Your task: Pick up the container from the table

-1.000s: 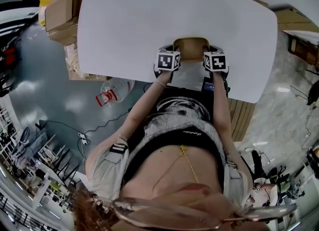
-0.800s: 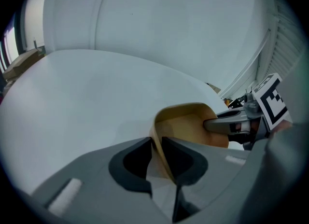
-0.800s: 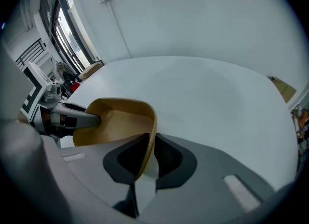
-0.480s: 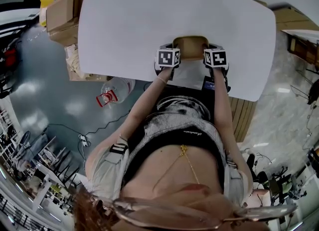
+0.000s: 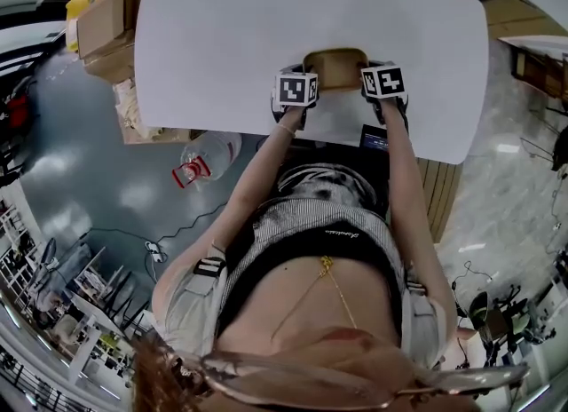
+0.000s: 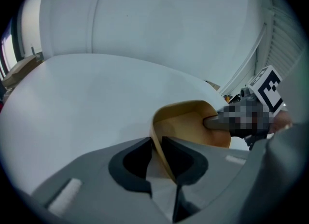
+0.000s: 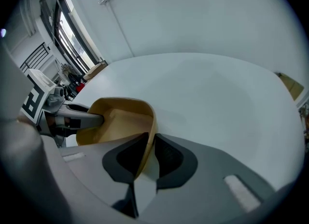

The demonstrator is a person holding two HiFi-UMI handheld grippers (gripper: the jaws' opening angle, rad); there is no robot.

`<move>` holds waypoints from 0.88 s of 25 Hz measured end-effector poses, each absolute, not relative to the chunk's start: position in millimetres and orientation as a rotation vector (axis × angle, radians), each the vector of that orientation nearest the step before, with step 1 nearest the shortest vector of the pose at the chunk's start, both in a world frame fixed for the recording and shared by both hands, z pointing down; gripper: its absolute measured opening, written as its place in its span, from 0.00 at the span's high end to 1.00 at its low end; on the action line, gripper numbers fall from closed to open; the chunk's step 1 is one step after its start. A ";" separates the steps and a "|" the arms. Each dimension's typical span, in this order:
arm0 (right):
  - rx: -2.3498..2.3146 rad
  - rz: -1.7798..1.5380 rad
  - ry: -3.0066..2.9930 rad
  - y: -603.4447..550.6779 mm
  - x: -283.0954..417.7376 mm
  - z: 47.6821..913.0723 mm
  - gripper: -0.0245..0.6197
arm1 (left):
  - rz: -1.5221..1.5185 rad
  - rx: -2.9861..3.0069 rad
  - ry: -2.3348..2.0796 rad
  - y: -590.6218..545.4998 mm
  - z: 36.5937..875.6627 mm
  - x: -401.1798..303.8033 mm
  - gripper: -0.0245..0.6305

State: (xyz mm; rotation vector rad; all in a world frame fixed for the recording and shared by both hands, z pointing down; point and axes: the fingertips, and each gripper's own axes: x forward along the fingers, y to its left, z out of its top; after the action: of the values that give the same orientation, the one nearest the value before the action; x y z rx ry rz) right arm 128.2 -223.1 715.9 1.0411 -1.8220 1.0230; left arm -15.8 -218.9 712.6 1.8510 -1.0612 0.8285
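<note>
Both forearms reached straight out from the body, roughly side by side, and both wrists bent steeply downward. The left claw (image 5: 297, 91) and the right claw (image 5: 383, 82) pointed forward and down onto the white surface (image 5: 222, 46). Each marker cube faced up toward the head camera.

Between the two claws sat the container (image 5: 335, 66), a tan, open-topped tub with rounded corners. It lay close to the near edge of the surface, about midway along that edge and well away from the far edge and the corners. Its opening faced up. Its long axis appeared to run along the near edge, from one claw to the other, with a short end wall at each claw. No view showed whether its base rested on the surface or hung just above it.

In the left gripper view, the left claw straddled the nearer end wall, one jaw inside the tub and one outside. Its dark pads (image 6: 137, 158) were pinched on that thin wall just below the rim. In the right gripper view, the right claw straddled the opposite end wall the same way. Its jaws had just been easing apart a little, yet the wall stood between them with the pads (image 7: 126, 156) on either face of it and no clear gap to be made out.

On the floor past the left edge of the surface lay cardboard boxes (image 5: 102, 24) and a clear plastic jug (image 5: 209, 154) with a red label.
</note>
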 end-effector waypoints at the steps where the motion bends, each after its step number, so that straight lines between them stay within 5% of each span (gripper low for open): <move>1: 1.039 1.022 -1.828 -223.2 128.5 716.2 0.85 | 0.832 1.856 -1.062 -219.0 712.8 -15.3 0.85; 22: 1.059 0.995 -1.852 -225.0 127.7 717.0 0.84 | 0.831 1.884 -1.058 -221.0 712.9 -15.2 0.85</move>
State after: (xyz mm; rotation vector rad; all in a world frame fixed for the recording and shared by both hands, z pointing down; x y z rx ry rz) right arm 127.7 -225.0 717.0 1.0595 -1.8523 0.9948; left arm -15.2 -221.0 712.9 1.8843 -1.0578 0.8308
